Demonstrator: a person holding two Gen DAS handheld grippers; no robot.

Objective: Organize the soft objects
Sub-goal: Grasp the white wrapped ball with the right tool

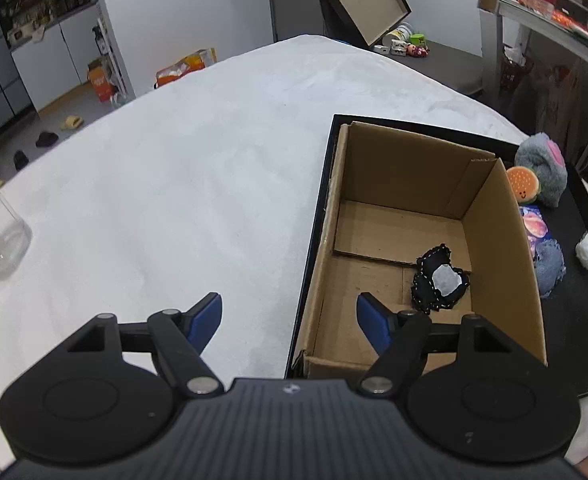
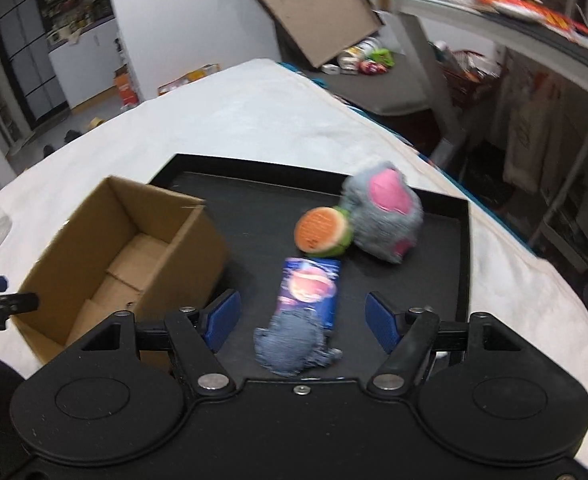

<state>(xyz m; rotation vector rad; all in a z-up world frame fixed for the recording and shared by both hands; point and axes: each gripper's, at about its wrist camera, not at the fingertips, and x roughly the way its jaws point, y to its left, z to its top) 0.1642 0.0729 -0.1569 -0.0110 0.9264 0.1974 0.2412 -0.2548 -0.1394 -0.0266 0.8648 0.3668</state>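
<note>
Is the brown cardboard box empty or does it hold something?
Not empty. The brown cardboard box holds one black fabric piece with a white patch lying on its floor.

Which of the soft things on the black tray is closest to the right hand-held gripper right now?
The blue denim scrunchie. It lies just ahead of the open right hand-held gripper, nearer than the blue packet, the burger toy or the grey plush.

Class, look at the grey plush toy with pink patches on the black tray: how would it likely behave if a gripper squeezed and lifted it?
The grey plush toy looks fluffy and rounded, so it would probably compress between the fingers rather than resist. It seems light for its bulk. Its ball-like shape suggests it may roll on the black tray if nudged, perhaps bumping the burger toy touching it.
</note>
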